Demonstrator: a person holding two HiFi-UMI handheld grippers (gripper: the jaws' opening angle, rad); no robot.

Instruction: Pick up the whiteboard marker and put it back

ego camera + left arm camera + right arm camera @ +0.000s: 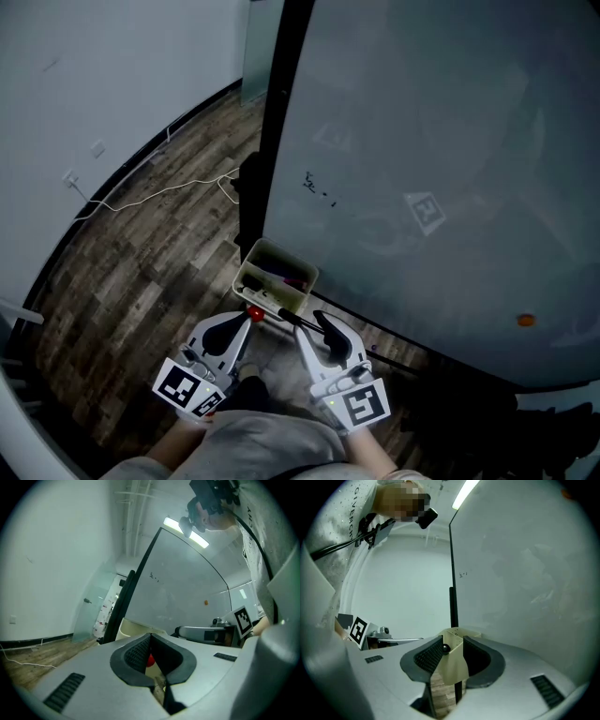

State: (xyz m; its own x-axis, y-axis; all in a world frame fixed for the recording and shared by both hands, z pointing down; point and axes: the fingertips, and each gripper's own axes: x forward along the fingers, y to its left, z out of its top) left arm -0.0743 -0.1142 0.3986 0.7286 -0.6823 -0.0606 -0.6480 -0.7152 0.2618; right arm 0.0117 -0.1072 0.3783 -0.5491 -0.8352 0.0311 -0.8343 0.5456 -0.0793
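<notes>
My left gripper is closed just in front of the beige tray at the foot of the whiteboard. A red marker end sits at its tips, and in the left gripper view that red marker end shows between the pads, whose tips meet. My right gripper stands open beside it at the tray's near rim. A black marker lies between its jaws. In the right gripper view the black marker's round end rests by the left pad, with the tray straight ahead.
The whiteboard's dark frame post rises left of the tray. A white cable trails over the wood floor along the curved wall. An orange magnet sticks low on the board at the right.
</notes>
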